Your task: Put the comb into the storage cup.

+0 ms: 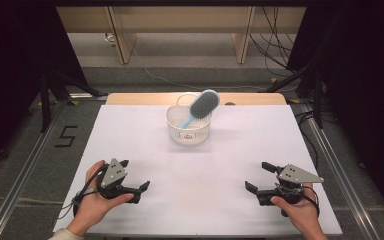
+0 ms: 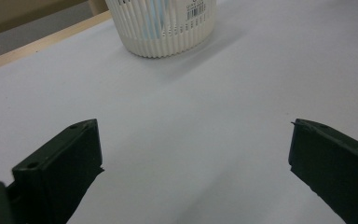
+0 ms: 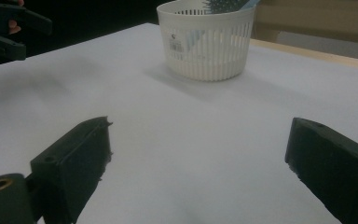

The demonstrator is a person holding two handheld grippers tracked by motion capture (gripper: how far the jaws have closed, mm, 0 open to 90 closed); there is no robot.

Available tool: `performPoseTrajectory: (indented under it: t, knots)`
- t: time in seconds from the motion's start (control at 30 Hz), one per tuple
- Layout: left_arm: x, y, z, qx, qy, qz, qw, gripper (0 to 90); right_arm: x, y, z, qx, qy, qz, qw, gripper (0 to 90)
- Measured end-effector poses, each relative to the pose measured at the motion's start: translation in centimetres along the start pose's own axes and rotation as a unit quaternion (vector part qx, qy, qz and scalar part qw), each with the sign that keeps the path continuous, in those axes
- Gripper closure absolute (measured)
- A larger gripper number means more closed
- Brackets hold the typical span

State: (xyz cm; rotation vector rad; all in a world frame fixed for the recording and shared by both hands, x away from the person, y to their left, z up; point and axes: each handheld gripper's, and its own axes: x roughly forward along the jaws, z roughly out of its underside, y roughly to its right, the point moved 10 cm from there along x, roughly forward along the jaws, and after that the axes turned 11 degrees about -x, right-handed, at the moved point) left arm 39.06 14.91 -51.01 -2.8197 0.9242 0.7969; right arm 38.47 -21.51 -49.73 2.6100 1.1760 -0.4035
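In my left gripper view, the white slatted plastic basket point(image 2: 161, 25) is cut off by the top edge of the frame; its rim and contents fall outside. The barcode label point(image 2: 198, 8) on its wall is too small to read.

In my right gripper view, the light-blue plastic hairbrush point(image 3: 226, 5) is cropped at the top edge, and its handle shows only dimly through the slats. My left gripper point(image 3: 9, 25) is cut off at the upper left corner.

In the high view, the brush handle's lower end is hidden inside the basket.
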Motion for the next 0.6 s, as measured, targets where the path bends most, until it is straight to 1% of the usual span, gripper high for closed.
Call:
performPoseTrajectory:
  t: [0.2,0.4,0.6]
  knots:
    - [-0.29,-0.39,0.77,0.001,0.002,-0.006,1.0,2.9,0.02,0.0,0.04,0.001,0.0,-0.001,1.0,7.4]
    - [-0.15,-0.26,0.76,0.007,0.007,-0.006,0.9999,3.3,0.03,0.01,0.08,-0.001,-0.001,-0.001,1.0,7.4]
    - [-0.03,-0.25,0.71,0.008,0.01,-0.005,0.9999,3.6,0.04,0.06,0.14,-0.001,-0.002,-0.001,1.0,7.4]
